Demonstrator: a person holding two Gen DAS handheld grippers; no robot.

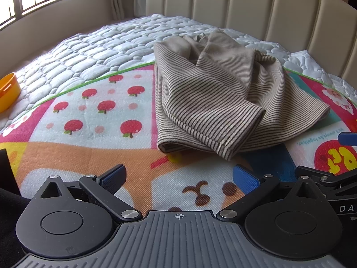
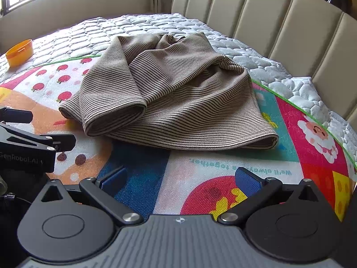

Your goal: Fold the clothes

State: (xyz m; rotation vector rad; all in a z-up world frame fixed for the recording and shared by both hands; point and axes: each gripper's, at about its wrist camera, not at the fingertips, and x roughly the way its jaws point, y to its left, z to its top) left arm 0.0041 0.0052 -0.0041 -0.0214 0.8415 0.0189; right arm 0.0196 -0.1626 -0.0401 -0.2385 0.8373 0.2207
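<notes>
Both the left gripper (image 1: 179,176) and right gripper (image 2: 181,177) gape, released, near the striped garment (image 2: 174,96); orange container's (image 2: 20,52) contents unseen.

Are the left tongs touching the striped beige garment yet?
Apart. The left wrist view shows bare patterned mat between the open left tongs and the striped beige garment.

Orange cup (image 2: 20,52) on quilted mattress (image 2: 142,25); cartoon mat (image 2: 256,163).

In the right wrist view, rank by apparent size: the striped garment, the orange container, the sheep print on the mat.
1. striped garment, by far the largest.
2. sheep print.
3. orange container, though it lies farther from the camera, so its place below the sheep print is unsure.
</notes>
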